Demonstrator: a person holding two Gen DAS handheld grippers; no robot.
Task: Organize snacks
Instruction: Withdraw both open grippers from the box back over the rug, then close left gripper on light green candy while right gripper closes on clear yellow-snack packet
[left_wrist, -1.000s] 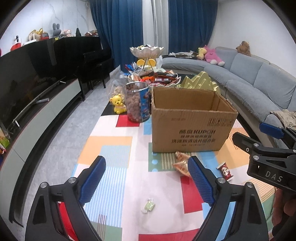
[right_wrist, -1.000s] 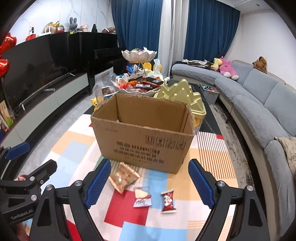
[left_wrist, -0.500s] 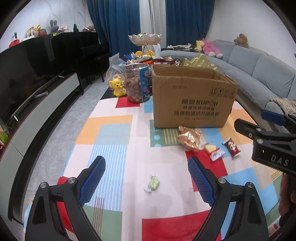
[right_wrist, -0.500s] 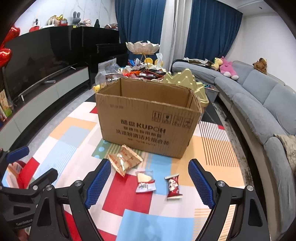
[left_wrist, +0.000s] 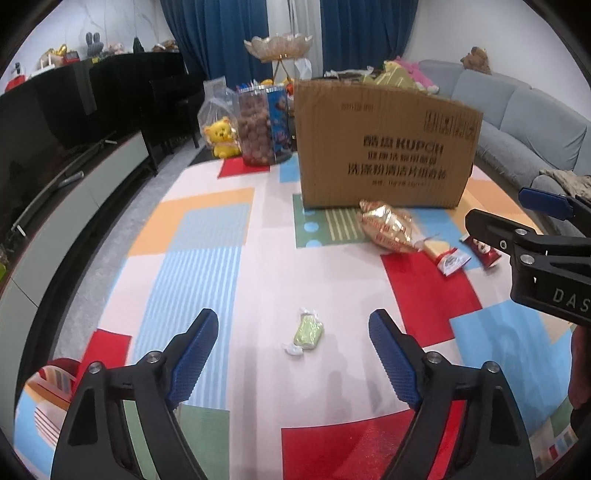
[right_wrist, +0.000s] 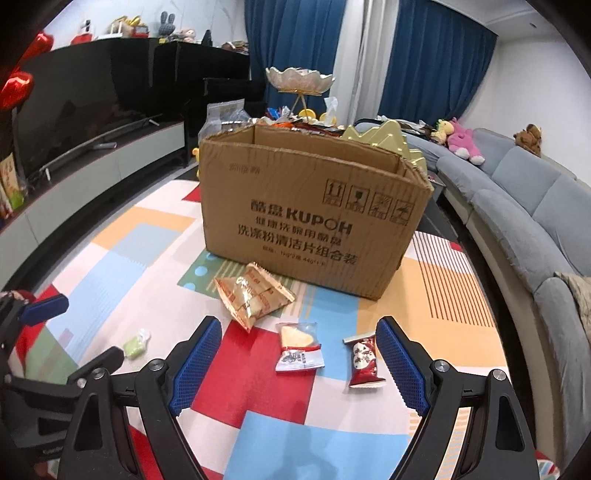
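A small green wrapped candy (left_wrist: 307, 331) lies on the patchwork mat between the blue pads of my left gripper (left_wrist: 293, 326), whose jaws are closing but stand clear of it. My right gripper (right_wrist: 299, 334) is open low over a white-and-red cracker packet (right_wrist: 298, 349) and a red snack packet (right_wrist: 364, 361). A gold-and-orange snack bag (right_wrist: 255, 293) lies just beyond, against an open cardboard box (right_wrist: 314, 214). The box, bag and both packets also show at the right of the left wrist view, near the right gripper's black frame (left_wrist: 532, 254).
A clear jar of brown snacks (left_wrist: 258, 127) and a yellow bear toy (left_wrist: 221, 136) stand left of the box. A heap of snacks and a gold tray (right_wrist: 384, 142) lie behind it. A grey sofa (right_wrist: 517, 206) curves along the right; a low TV cabinet (right_wrist: 92, 166) runs along the left.
Both grippers have sunk toward the mat, so the box and snacks look larger. The green candy now sits between the left pads, which have drawn a little closer together.
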